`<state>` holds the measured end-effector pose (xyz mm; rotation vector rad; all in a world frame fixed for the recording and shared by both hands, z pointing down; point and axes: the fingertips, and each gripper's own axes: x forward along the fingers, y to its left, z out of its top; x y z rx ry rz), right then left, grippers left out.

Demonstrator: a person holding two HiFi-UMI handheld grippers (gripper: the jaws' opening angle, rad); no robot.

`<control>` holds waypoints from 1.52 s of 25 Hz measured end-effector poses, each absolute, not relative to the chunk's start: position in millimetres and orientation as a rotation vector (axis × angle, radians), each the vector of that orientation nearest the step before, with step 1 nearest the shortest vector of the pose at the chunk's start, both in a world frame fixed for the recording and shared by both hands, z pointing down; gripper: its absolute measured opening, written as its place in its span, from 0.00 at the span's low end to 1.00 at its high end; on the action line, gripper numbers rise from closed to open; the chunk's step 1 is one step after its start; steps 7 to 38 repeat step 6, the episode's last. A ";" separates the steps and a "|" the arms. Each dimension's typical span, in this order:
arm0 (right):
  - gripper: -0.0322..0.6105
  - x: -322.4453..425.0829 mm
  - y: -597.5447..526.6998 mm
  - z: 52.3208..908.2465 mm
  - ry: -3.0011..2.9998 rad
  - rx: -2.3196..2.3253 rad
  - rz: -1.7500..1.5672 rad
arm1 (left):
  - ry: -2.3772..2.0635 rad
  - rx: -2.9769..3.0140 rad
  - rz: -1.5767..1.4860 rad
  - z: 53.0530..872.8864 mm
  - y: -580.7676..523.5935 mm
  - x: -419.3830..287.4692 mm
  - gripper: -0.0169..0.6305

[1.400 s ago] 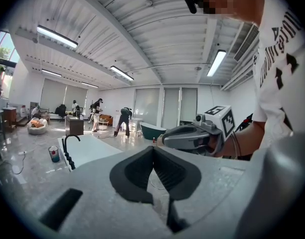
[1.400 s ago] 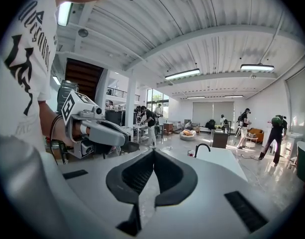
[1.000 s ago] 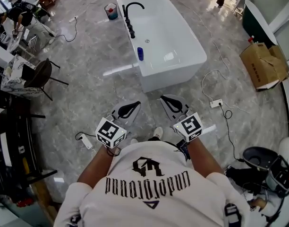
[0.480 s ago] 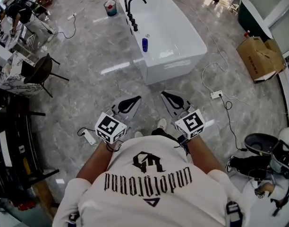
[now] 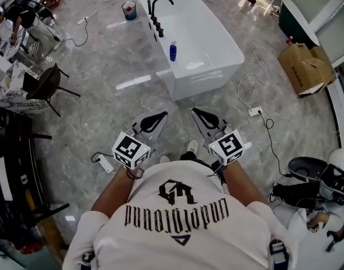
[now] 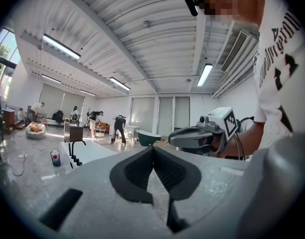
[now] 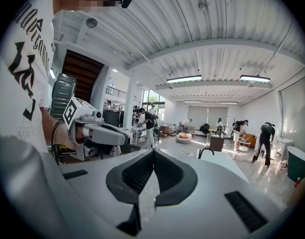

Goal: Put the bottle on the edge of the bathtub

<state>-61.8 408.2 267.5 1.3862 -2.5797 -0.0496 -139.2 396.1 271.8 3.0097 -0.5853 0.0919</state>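
Note:
A small blue bottle (image 5: 173, 50) stands upright at the left rim of the white bathtub (image 5: 217, 66), a little nearer to me than the black faucet (image 5: 158, 7). Both grippers hang close to my body, well short of the tub, over the marble floor. My left gripper (image 5: 162, 115) is shut with nothing in it, its pads meeting in the left gripper view (image 6: 153, 147). My right gripper (image 5: 195, 111) is also shut and holds nothing (image 7: 153, 152). Each gripper shows beside the other: the right gripper (image 6: 192, 136) and the left gripper (image 7: 110, 133).
A small bucket (image 5: 130, 9) stands on the floor by the tub's far left corner. A cardboard box (image 5: 301, 66), a power strip with cable (image 5: 254, 111) and dark gear (image 5: 307, 179) lie to the right. A chair (image 5: 45, 86) and desks are at left; people stand far off.
The view has shifted, so the tub and bottle sit slightly higher in the picture. Both grippers keep the same shut pose in front of my body.

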 end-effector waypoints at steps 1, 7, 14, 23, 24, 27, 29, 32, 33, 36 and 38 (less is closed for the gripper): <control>0.07 -63.8 408.1 267.0 -2.583 1.381 -0.053 | -0.587 3.011 0.091 271.5 396.0 -140.4 0.05; 0.07 -63.3 405.9 265.1 -2.574 1.391 -0.038 | -0.590 3.011 0.088 266.1 393.7 -140.7 0.05; 0.07 -63.3 405.9 265.1 -2.574 1.391 -0.038 | -0.590 3.011 0.088 266.1 393.7 -140.7 0.05; 0.07 -63.3 405.9 265.1 -2.574 1.391 -0.038 | -0.590 3.011 0.088 266.1 393.7 -140.7 0.05; 0.07 -63.3 405.9 265.1 -2.574 1.391 -0.038 | -0.590 3.011 0.088 266.1 393.7 -140.7 0.05; 0.07 -63.3 405.9 265.1 -2.574 1.391 -0.038 | -0.590 3.011 0.088 266.1 393.7 -140.7 0.05; 0.07 -63.3 405.9 265.1 -2.574 1.391 -0.038 | -0.590 3.011 0.088 266.1 393.7 -140.7 0.05; 0.07 -63.3 405.9 265.1 -2.574 1.391 -0.038 | -0.590 3.011 0.088 266.1 393.7 -140.7 0.05; 0.07 -63.3 405.9 265.1 -2.574 1.391 -0.038 | -0.590 3.011 0.088 266.1 393.7 -140.7 0.05; 0.07 -63.3 405.9 265.1 -2.574 1.391 -0.038 | -0.590 3.011 0.088 266.1 393.7 -140.7 0.05; 0.07 -63.3 405.9 265.1 -2.574 1.391 -0.038 | -0.590 3.011 0.088 266.1 393.7 -140.7 0.05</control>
